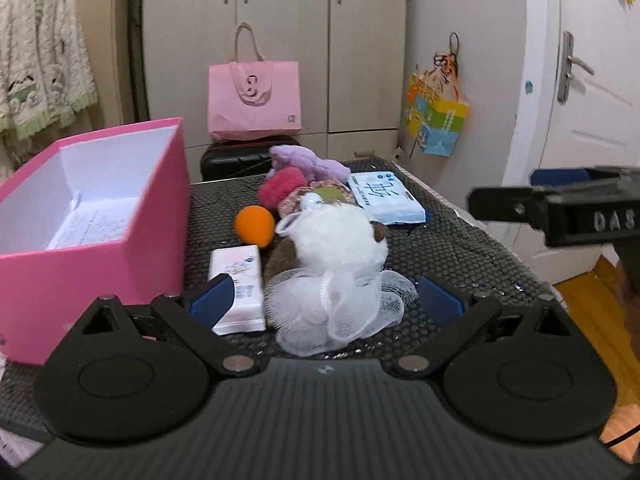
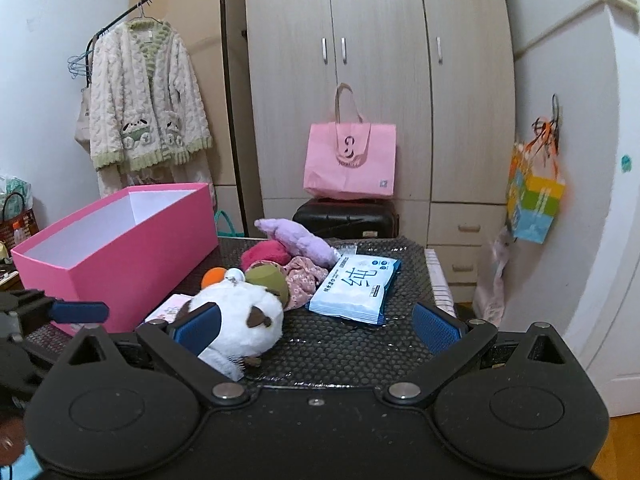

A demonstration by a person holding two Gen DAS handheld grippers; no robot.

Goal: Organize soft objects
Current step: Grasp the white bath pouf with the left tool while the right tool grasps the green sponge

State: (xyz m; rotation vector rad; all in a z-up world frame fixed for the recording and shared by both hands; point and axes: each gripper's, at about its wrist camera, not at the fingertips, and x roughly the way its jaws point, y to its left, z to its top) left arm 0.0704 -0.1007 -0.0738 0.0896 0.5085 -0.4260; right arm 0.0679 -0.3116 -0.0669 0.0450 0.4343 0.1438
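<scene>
A black tabletop (image 2: pixel 352 344) with a honeycomb-textured mat carries everything here. The biggest thing on it is an open pink cardboard box with a white inside (image 1: pixel 96 216), sitting along the left edge with only a sheet of paper showing at its bottom. All the soft things lie outside the box, to its right.

Nearest the grippers is a white plush toy with brown patches (image 2: pixel 236 316), and against its front lies a white mesh bath pouf (image 1: pixel 340 308). Further back and to the right lies a flat blue-and-white pack of wet wipes (image 2: pixel 356 288). Just beside the box wall sits a small white-and-pink tissue pack (image 1: pixel 240 288). At the far end a lilac plush toy (image 2: pixel 300 240) rests on a fuzzy red-pink ball (image 1: pixel 282 188), with a floral pink cloth piece (image 2: pixel 304 278) and an olive-green round piece (image 2: pixel 268 278) bunched in front of them. A small orange ball (image 1: pixel 256 224) lies between the red one and the tissue pack.

The left gripper (image 1: pixel 326 300) hovers low with its jaws spread wide to either side of the mesh pouf, grasping nothing. The right gripper (image 2: pixel 316 320) is also released, jaws wide apart, its left blue pad (image 2: pixel 198 326) in front of the white plush toy; I cannot tell whether it touches.
</scene>
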